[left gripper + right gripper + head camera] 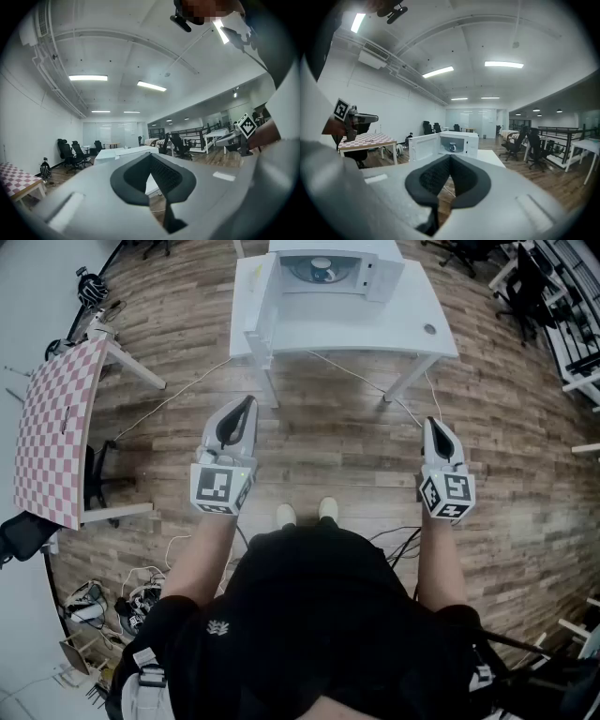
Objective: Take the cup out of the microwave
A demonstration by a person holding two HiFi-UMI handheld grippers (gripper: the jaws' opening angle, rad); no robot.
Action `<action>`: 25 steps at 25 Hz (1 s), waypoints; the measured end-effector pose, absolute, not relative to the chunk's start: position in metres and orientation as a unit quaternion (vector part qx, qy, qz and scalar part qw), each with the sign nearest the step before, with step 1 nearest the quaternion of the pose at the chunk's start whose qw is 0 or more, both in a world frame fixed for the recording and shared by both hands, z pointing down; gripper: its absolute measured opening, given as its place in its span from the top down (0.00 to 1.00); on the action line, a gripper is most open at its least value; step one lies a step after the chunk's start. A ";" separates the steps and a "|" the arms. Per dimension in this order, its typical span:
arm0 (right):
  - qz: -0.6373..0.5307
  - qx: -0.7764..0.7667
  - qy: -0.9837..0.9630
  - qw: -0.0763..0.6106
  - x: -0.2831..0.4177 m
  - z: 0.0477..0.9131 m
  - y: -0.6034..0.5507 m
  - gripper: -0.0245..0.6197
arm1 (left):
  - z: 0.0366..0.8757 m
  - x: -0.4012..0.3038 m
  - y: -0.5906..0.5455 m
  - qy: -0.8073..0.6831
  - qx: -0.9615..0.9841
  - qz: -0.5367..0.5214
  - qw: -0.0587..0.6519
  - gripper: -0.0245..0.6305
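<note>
**Approach not begun: cup in the microwave, both grippers empty**

My left gripper [247, 409] has its jaws pressed together with nothing between them. My right gripper [434, 425] is the same, closed on nothing. Both are held out in front of me over the wooden floor [328, 437], well apart from each other and well short of the white table [394, 329]. Neither touches anything.

On the table, the microwave [323, 263] sits at the far edge, left of the middle. Its door [260, 301] is already swung open to the left, so I judge the opening step done or not needed. The near part of the tabletop in front of it is bare.

The cup [452, 146] is inside the microwave cavity, near the middle, on the turntable [305, 273]. It looks dark, apparently upright, with what seems to be a handle on its left side in the right gripper view. It is too small to tell more.

Progress as I read it: nothing of the take-out is done. Left to do: walk up, open one gripper, reach in, grip the cup and pull it clear.
</note>
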State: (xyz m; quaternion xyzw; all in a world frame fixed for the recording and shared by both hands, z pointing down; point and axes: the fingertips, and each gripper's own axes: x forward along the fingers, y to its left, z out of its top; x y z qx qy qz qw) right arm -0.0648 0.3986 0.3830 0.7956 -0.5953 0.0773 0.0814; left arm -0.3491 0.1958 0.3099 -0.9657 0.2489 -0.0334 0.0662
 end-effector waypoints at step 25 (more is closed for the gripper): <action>0.091 0.807 -0.584 0.026 0.052 0.413 0.435 0.96 | 0.300 -0.191 0.200 0.230 -0.968 -0.020 0.097 0.95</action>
